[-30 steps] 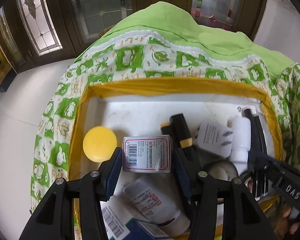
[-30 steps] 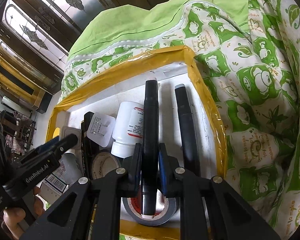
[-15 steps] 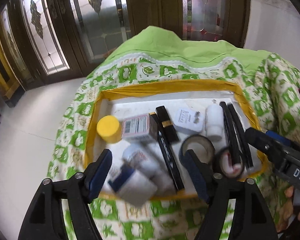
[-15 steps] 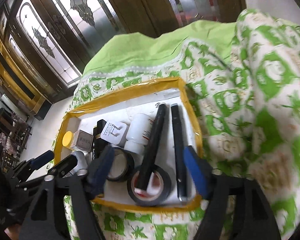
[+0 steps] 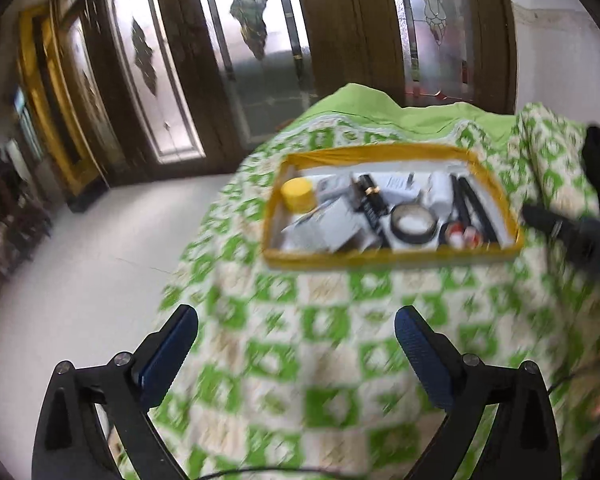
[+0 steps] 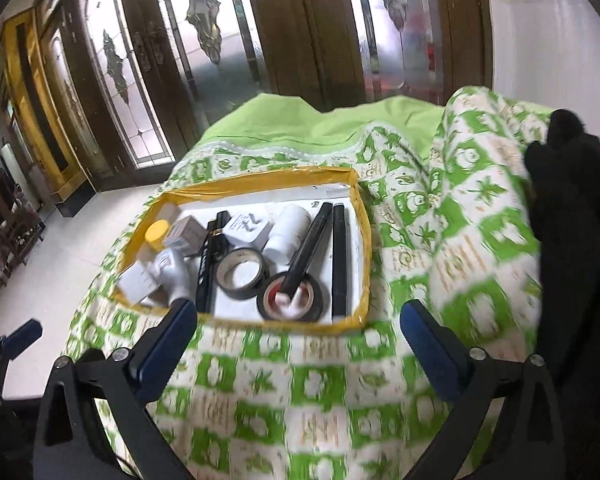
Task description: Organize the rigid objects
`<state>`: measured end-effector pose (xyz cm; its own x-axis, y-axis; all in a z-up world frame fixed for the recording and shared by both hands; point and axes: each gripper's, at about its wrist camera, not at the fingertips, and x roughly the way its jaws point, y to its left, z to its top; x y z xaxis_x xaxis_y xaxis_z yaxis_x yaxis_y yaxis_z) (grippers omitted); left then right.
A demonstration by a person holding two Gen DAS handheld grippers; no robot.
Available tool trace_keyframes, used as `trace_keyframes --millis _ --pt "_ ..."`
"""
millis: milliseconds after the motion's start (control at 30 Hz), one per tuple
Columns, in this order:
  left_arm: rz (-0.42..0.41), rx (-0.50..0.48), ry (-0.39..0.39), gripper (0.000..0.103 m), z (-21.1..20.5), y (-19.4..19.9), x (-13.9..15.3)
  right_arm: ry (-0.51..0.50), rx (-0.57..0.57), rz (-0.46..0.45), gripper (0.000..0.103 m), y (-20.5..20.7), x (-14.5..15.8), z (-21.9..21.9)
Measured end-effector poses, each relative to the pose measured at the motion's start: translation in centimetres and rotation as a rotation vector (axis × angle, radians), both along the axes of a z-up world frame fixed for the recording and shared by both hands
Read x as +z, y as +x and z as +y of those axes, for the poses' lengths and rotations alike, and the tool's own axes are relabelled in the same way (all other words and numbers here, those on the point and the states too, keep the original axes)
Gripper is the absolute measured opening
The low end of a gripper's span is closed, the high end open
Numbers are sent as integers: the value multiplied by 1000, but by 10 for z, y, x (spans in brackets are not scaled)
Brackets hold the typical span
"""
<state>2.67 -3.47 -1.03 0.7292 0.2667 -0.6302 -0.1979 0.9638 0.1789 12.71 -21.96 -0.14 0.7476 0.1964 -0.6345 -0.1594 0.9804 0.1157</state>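
Note:
A shallow white tray with a yellow-taped rim sits on the green-and-white quilt. It holds a yellow-capped jar, white bottles, small boxes, a white plug, two tape rolls and black markers. One marker leans into the nearer tape roll. My left gripper is open and empty, well back from the tray. My right gripper is open and empty just before the tray's near rim.
The quilt drapes over a raised surface with white floor to the left. Wooden doors with patterned glass stand behind. A black object lies on the quilt at the right. The right gripper's tip shows at the right edge.
Both grippers have let go of their objects, opened wide and pulled back from the tray. The box and marker they held now lie in the tray.

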Motion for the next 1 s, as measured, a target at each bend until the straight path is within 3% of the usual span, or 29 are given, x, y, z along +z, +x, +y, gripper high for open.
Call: trace_keyframes --millis 67,167,367,500,733,1000 --pt "-5 9 2 101 2 -14 -6 -26 -20 -40 102 -19 3 -1" --pt "-35 -13 -86 102 10 -18 2 -42 -22 -63 102 -39 2 -1" --pt "-10 5 -133 102 18 -15 -5 -70 -8 -25 102 -60 -8 4" --pt "-19 -32 -132 102 11 -20 -3 -78 -6 -18 102 -72 -9 4" --pt "-49 -74 -101 102 0 -29 4 -87 -14 -100 102 -94 7 2" --pt "-45 -78 -90 102 -2 -29 3 -104 -3 -88 103 -95 3 6"
